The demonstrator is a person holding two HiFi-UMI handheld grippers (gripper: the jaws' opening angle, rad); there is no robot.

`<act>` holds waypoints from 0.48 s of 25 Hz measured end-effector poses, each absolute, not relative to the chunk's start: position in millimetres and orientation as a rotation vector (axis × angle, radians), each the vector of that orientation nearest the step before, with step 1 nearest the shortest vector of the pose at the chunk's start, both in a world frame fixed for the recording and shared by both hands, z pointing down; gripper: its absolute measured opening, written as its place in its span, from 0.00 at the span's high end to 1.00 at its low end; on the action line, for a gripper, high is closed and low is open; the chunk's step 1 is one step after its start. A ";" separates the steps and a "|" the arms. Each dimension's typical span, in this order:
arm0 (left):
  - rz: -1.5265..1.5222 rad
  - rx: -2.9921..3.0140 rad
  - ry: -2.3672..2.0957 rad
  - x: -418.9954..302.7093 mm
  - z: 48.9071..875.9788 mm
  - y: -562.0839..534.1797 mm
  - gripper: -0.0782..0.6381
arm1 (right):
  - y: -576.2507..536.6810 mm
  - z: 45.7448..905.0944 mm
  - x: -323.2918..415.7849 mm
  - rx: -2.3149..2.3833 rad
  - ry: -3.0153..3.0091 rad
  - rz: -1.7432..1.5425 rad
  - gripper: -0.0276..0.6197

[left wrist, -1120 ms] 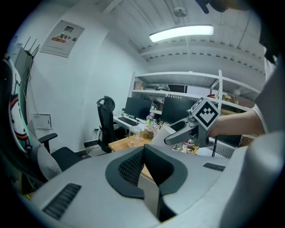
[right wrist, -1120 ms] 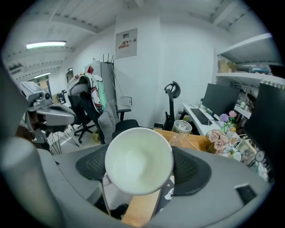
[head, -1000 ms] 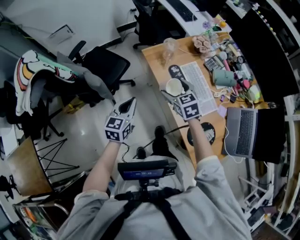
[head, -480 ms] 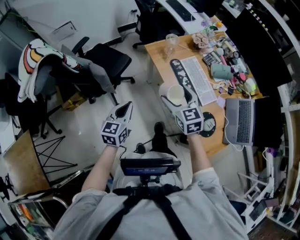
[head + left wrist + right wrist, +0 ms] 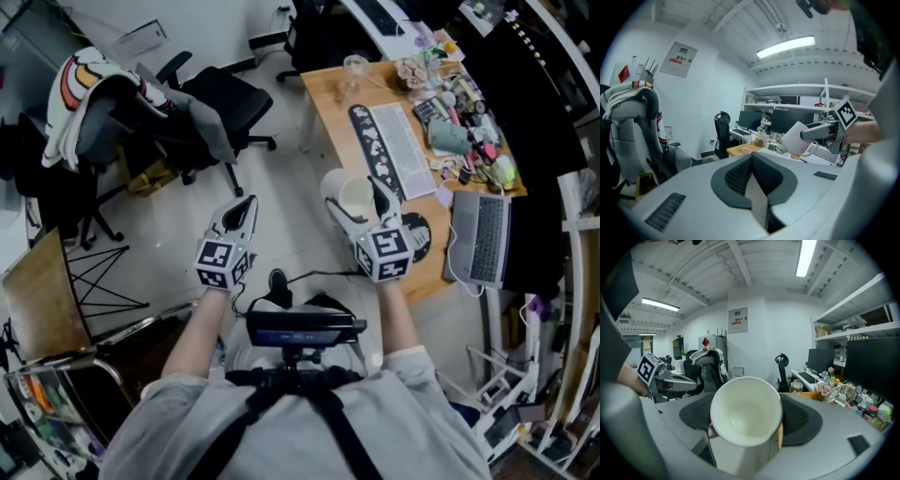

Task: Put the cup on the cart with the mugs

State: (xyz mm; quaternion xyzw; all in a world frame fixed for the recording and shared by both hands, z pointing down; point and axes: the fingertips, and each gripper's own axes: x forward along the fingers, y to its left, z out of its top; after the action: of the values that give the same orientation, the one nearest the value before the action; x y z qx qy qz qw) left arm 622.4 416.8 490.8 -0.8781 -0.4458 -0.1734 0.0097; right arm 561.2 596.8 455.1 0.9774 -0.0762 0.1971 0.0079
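A white cup [image 5: 351,200] is held off the floor beside the desk, with my right gripper [image 5: 360,199] shut on it. In the right gripper view the cup [image 5: 746,412] fills the space between the jaws, its empty mouth facing the camera. My left gripper [image 5: 242,213] is shut with nothing in it and hangs over the floor to the cup's left. In the left gripper view the jaws meet, and the cup [image 5: 796,138] shows beyond them in the right gripper [image 5: 824,132]. No cart or mugs are in view.
A wooden desk [image 5: 329,101] to the right carries a keyboard [image 5: 404,149], a laptop [image 5: 479,242], a glass [image 5: 353,67] and clutter. Black office chairs [image 5: 220,103] stand to the left, one draped with clothing [image 5: 89,87]. A folding table [image 5: 36,298] sits at far left.
The cup has left the desk and come toward me in the right gripper, now over the floor. The view has turned, shifting the desk away. The left gripper stayed shut.
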 end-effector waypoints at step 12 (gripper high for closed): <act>-0.503 -2.790 -1.152 498.4 479.3 404.8 0.89 | 605.1 475.0 451.2 3.034 -0.454 0.644 0.30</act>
State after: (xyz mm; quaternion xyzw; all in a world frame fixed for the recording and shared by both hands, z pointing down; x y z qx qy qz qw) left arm 498.4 404.8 479.3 -0.9111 -0.3760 -0.1641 0.0407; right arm 451.2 605.1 475.0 0.9679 -0.1447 0.2056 0.0033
